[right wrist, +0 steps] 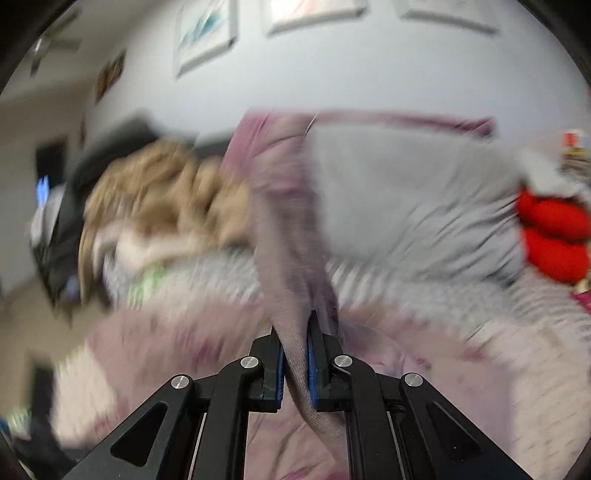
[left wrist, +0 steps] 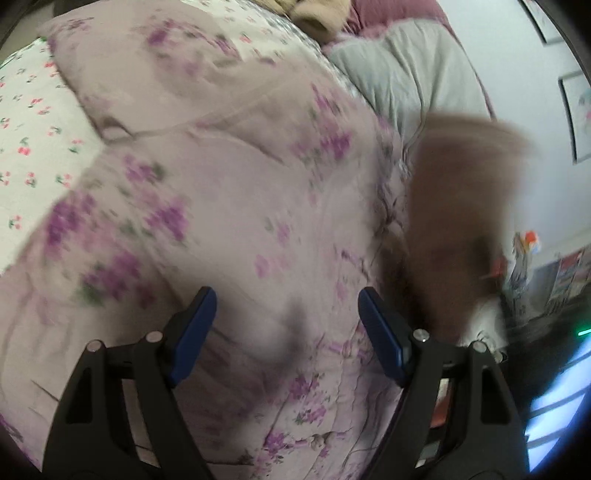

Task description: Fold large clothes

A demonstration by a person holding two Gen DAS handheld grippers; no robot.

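- right tool (right wrist: 295, 354) is clamped on a fold of greyish-lilac cloth (right wrist: 291, 258), which rises between its blue pads.
- left tool (left wrist: 286, 332) stands wide apart, gripping nothing, above the lilac floral quilt (left wrist: 221, 184) on the bed (left wrist: 33, 122).
- grey pillow (left wrist: 413, 74) lies beyond.

A pale wall (right wrist: 332, 81) carried several framed pictures (right wrist: 205, 35) in a row. A bed (left wrist: 33, 122) with a white cherry-print sheet held a grey pillow (right wrist: 406, 192). Everything looked blurred, and a ceiling fan (right wrist: 48, 46) showed upper left.
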